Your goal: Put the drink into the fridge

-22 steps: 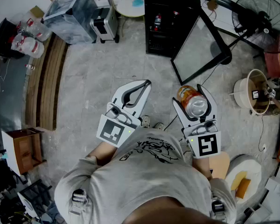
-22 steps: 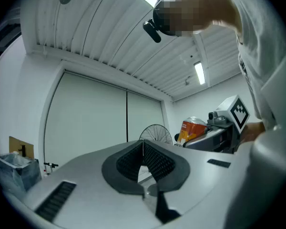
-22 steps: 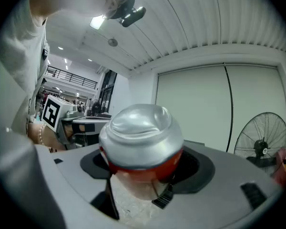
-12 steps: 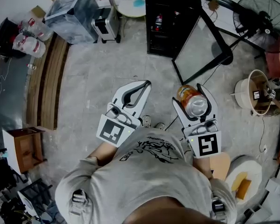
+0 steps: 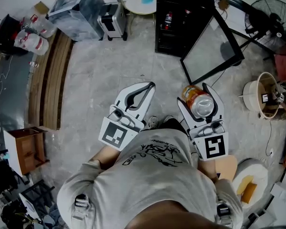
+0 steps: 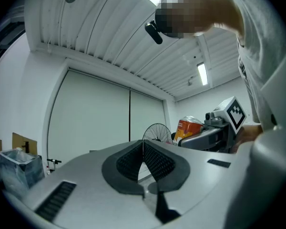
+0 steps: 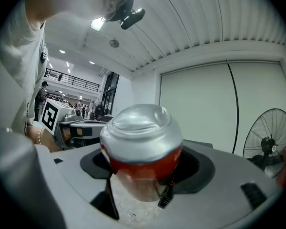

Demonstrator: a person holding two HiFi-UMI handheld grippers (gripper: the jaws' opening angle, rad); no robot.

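A grey tiled floor (image 5: 100,75) was seen spread beneath both grippers. The person's pale printed shirt (image 5: 148,180) filled the space directly behind them. A black fridge (image 5: 190,13) was seen ahead of the right gripper (image 5: 195,90) and well apart from it. Its glass door (image 5: 212,51) was swung open toward that gripper's right, and a bottle (image 5: 168,19) could be made out on a shelf inside. A plastic-wrapped box (image 5: 78,8) was placed far ahead and to the left of the left gripper (image 5: 150,85). A standing fan (image 5: 271,18) was seen ahead and well to the right of the right gripper, with a pale round tub (image 5: 250,87) level with it on the same side. A small wooden box (image 5: 26,149) was set well to the left of the left gripper and slightly behind it.

Both grippers were held level, side by side but apart. The left gripper's jaws were brought together at their tips, with nothing between them. The right gripper's jaws were clamped on the drink can (image 5: 199,103). The can lay along the jaws, its silver end turned back toward the person and its orange label toward the fridge.
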